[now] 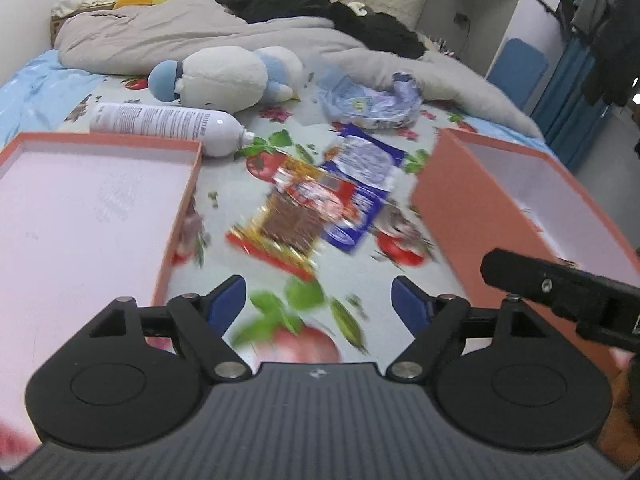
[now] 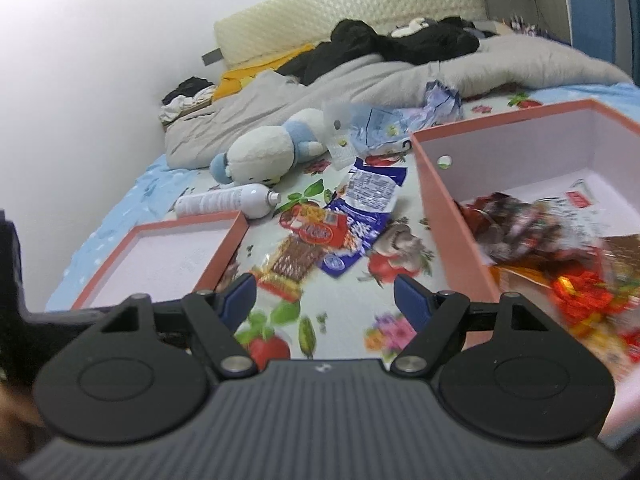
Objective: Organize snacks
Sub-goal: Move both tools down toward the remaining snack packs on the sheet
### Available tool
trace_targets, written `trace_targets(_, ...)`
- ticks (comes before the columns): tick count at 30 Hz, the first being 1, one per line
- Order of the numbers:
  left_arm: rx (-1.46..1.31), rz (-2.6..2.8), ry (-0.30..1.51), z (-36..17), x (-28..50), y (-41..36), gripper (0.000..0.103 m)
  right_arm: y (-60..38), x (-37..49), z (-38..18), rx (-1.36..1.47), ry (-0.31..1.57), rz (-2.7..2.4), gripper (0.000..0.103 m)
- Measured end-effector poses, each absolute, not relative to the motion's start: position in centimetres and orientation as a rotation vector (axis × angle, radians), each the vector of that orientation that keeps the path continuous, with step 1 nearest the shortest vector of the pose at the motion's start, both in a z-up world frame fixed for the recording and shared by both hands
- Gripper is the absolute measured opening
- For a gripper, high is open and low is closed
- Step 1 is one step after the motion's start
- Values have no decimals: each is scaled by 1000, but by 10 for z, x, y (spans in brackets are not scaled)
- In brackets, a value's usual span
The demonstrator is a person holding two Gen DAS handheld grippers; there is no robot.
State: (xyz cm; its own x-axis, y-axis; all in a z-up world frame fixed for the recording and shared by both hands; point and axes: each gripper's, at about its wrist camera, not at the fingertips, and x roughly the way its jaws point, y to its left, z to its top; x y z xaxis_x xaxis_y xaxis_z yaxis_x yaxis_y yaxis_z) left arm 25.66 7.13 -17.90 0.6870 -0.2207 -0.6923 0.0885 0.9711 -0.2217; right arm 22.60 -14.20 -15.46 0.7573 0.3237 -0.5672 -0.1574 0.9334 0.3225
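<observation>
Three snack packets lie overlapping on the flowered sheet: a brown and gold one point(image 1: 288, 228) point(image 2: 292, 264), a red one point(image 1: 316, 192) point(image 2: 316, 230) and a blue one point(image 1: 360, 200) point(image 2: 360, 216). A shallow orange tray point(image 1: 176, 216) point(image 2: 224, 256) with a bare pink floor lies to their left. To their right stands a deeper orange box point(image 1: 448, 208) point(image 2: 452, 240), holding several dark and red packets point(image 2: 532, 232). My left gripper point(image 1: 318, 304) hovers open just short of the brown packet, nothing between its fingers. My right gripper point(image 2: 325, 298) is open and empty too, beside the deep box.
Behind the packets lie a white spray bottle point(image 1: 168, 124) point(image 2: 224, 200), a white and blue plush toy point(image 1: 224, 76) point(image 2: 260, 156) and a crumpled pale blue bag point(image 1: 368, 104) point(image 2: 384, 124). A grey duvet point(image 1: 200, 32) and dark clothes fill the back of the bed.
</observation>
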Motion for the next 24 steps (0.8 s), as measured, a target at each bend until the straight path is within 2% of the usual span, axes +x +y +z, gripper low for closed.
trace_targets(12,-110,-289,844,-228,387,84,87,-106,369,-203,339,825,96,78)
trace_targets(20,-71,-316,948,-249,408,79,85,-92,413,-230,335,957,-10,80)
trace_targets(24,-4,-311,955,-252,405,73,82,-81,423,-229,263,955,-38,82)
